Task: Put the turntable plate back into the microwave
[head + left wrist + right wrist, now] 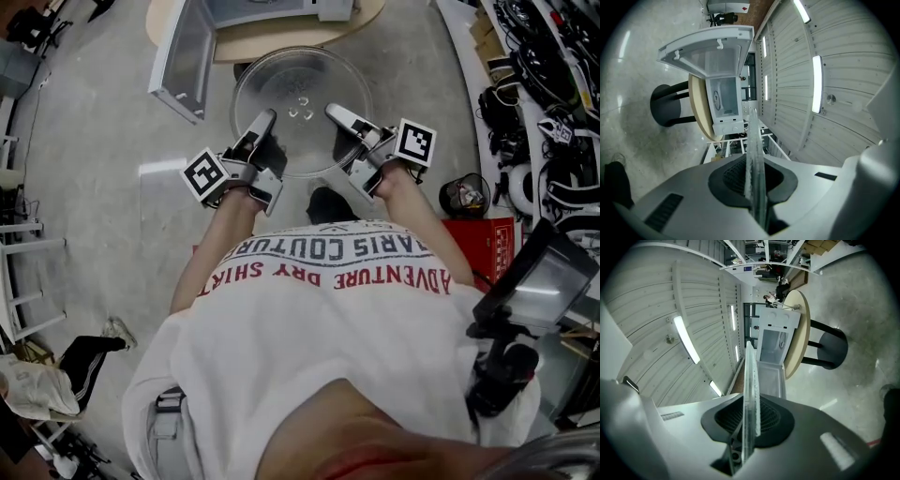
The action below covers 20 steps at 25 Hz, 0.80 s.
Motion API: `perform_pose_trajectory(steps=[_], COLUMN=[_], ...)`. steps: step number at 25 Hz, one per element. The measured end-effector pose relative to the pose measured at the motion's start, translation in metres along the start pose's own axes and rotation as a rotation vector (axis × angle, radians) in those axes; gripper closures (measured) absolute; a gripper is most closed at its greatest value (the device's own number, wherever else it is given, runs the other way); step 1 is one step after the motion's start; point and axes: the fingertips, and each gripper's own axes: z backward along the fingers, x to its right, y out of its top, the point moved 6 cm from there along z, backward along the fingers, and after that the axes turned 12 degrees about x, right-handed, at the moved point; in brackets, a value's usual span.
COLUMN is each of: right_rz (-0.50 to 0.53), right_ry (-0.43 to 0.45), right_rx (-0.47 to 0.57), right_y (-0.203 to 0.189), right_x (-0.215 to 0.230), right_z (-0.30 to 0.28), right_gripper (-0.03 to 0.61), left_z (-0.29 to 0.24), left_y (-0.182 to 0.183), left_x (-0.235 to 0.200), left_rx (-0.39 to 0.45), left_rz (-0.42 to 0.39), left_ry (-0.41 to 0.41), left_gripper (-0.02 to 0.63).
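The clear glass turntable plate (300, 94) hangs level over the concrete floor, held by its near rim from both sides. My left gripper (260, 126) is shut on the rim's left part, and my right gripper (339, 114) is shut on its right part. In each gripper view the plate's edge (753, 154) (750, 390) runs between the black pads (733, 178) (771, 420). Ahead stands the white microwave (723, 98) (774, 341) on a round wooden table (281, 39), its door (183, 56) (705, 47) swung open.
The table rests on a black pedestal (665, 105) (832, 350). Shelves crowded with cables (539, 84) line the right side. A red box (486, 234) and a black round object (464, 195) sit on the floor at right. A white rack (19, 272) stands at left.
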Motion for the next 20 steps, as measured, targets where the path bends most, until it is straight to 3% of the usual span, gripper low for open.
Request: perform_pose_trajectory(steps=[11,20], right_rz=[-0.043,-0.032], right_ry=[-0.017,-0.022], right_rx=[-0.113,-0.183], right_y=[0.146,0.192], right_x=[0.073,0.113], right_z=[-0.119,-0.227], right_gripper=[0.561,0.546], left_z=[-0.167,-0.242], left_y=[0.045,0.120], left_x=[-0.054,-0.093], left_rx=[0.113,0.201], left_rz=[0.006,0.019], left_ry=[0.058,0.086], left_gripper=[0.589,0.589])
